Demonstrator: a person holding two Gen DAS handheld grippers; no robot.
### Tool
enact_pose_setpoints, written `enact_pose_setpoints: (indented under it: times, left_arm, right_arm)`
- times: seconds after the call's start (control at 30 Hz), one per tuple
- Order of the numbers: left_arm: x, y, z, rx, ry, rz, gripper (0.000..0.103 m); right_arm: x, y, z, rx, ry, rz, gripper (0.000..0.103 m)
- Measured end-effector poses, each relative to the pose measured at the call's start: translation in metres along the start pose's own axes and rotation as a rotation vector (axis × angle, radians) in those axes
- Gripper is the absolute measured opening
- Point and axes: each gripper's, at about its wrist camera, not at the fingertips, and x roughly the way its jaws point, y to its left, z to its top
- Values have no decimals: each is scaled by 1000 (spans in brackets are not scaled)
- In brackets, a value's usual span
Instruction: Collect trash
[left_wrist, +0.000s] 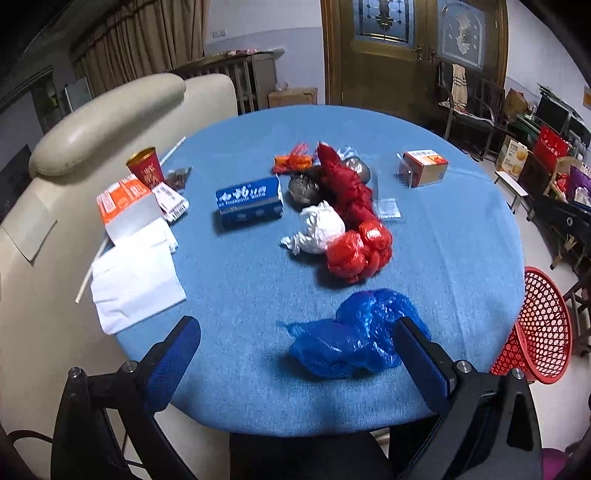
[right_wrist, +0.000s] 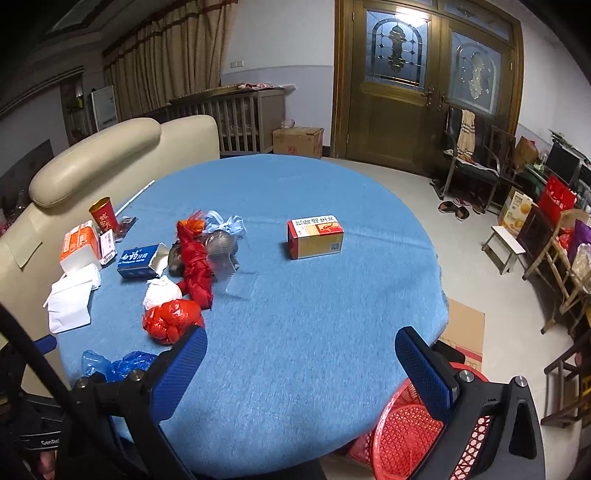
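Trash lies scattered on a round table with a blue cloth (left_wrist: 258, 288) (right_wrist: 314, 314). A crumpled blue plastic bag (left_wrist: 354, 336) (right_wrist: 118, 363) sits near the front edge, just ahead of my open left gripper (left_wrist: 297, 328) and against its right finger. Behind it lie a red plastic bag (left_wrist: 356, 221) (right_wrist: 173, 319), a white paper wad (left_wrist: 321, 229) (right_wrist: 160, 291), a blue toothpaste box (left_wrist: 249, 201) (right_wrist: 142, 260) and an orange-and-tan carton (left_wrist: 424, 168) (right_wrist: 316, 238). My right gripper (right_wrist: 301, 345) hovers open over bare cloth. A red mesh wastebasket (left_wrist: 541, 328) (right_wrist: 406, 432) stands off the table's right edge.
At the table's left are a red paper cup (left_wrist: 146, 171) (right_wrist: 103, 214), an orange-white box (left_wrist: 125, 206) (right_wrist: 79, 243), white napkins (left_wrist: 136, 280) (right_wrist: 72, 299) and a white straw (left_wrist: 173, 147). A cream armchair (left_wrist: 92, 118) backs the table. Chairs, a stool (right_wrist: 504, 247) and boxes crowd the right wall.
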Motion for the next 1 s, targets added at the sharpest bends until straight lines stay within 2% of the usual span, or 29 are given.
enact_pose_setpoints:
  times: [0.4, 1.0]
  left_arm:
    - [-18, 8, 8, -18, -65, 50, 103]
    - [-11, 7, 6, -13, -40, 54, 103]
  right_arm:
    - [-16, 15, -8, -20, 7, 37, 103]
    - [-8, 22, -13, -29, 27, 54, 103]
